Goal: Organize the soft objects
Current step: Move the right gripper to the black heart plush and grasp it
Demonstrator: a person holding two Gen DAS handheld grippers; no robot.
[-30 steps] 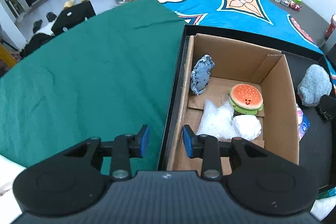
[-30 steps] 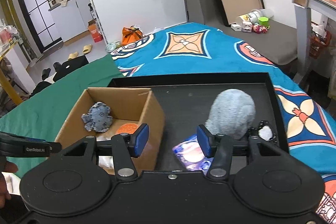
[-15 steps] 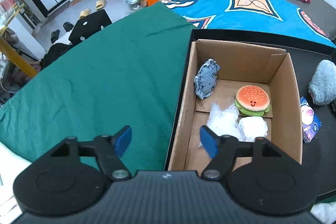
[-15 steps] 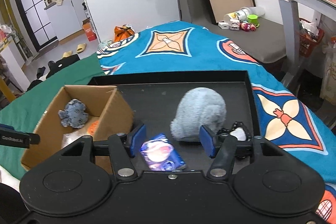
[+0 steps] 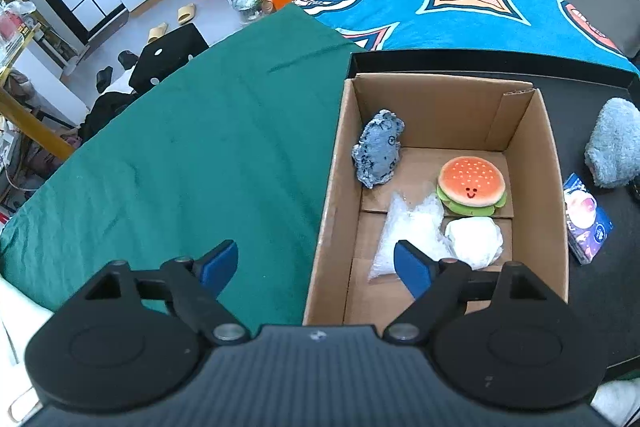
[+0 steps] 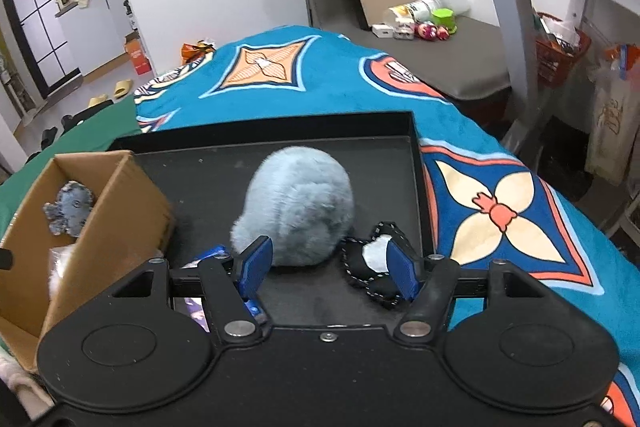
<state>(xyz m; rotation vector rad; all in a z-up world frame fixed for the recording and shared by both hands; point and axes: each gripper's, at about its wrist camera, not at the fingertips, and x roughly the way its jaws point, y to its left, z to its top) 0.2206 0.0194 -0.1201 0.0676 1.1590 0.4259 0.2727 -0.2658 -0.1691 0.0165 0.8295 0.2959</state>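
Grey fluffy plush lies lengthwise between the spread right tongs.

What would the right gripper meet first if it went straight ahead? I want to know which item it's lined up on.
Probably the fluffy blue plush, just ahead of the open right gripper on the black tray.

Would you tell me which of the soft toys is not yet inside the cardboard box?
The big fluffy grey-blue plush, sitting on the black tray ahead of the open right gripper; the burger plush and small blue plush are already boxed.
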